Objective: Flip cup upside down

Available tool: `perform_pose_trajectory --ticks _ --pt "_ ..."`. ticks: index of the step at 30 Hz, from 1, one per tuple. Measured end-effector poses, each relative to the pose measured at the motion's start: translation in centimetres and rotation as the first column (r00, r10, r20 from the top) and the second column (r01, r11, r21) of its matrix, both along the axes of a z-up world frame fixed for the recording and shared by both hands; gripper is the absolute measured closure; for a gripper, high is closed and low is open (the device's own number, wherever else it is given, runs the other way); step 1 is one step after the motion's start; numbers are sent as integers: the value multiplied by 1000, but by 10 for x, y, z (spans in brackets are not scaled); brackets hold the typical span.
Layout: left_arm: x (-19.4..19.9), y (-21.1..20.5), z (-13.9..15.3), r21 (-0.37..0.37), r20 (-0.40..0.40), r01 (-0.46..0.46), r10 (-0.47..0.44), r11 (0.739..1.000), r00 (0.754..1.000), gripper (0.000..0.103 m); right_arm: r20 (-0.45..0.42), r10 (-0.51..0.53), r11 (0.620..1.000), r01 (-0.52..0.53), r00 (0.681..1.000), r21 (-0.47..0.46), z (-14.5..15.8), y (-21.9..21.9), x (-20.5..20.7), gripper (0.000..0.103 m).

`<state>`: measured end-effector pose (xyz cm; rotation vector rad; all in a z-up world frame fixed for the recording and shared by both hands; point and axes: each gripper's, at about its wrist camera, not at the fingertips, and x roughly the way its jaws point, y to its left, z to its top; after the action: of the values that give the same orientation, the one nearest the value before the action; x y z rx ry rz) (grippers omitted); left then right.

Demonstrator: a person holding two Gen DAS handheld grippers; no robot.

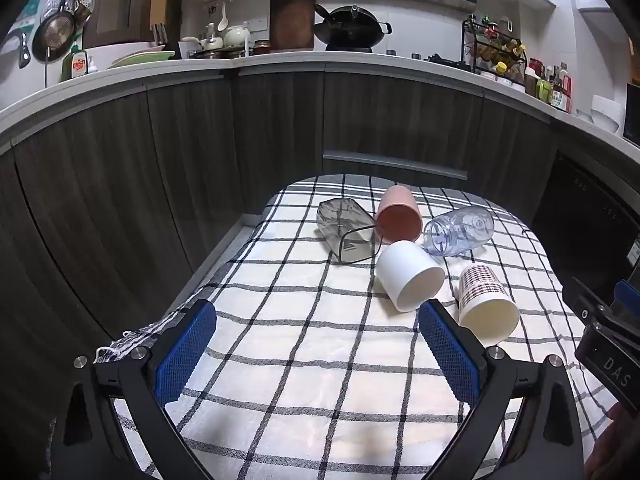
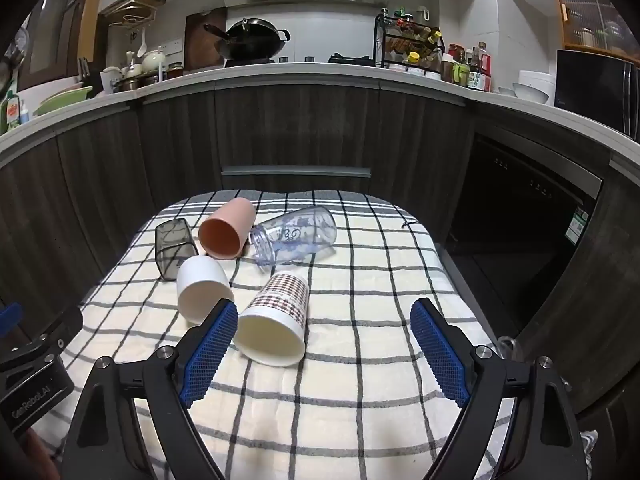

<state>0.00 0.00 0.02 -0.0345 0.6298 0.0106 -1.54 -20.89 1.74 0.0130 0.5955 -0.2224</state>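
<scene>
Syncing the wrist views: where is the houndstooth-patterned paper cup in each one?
Left wrist: houndstooth-patterned paper cup lies on its side at right of centre, mouth toward the camera, just beyond the left hand-held gripper's right finger.
Right wrist: the same cup lies left of centre, between the open fingers of the right hand-held gripper, near the left one.
Shared landmark: the plain white cup lying just left of it.
</scene>
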Motion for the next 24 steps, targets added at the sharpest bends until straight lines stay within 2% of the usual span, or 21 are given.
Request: perform_pose_trajectory --ticks 8,24 --pt "-8 -1 7 6 36 11 -11 1000 999 0 3 -2 1000 2 1000 -1 0 2 -1 15" --pt "-7 0 8 0 30 14 -14 1000 999 0 7 -1 1000 1 1000 -1 0 1 0 14"
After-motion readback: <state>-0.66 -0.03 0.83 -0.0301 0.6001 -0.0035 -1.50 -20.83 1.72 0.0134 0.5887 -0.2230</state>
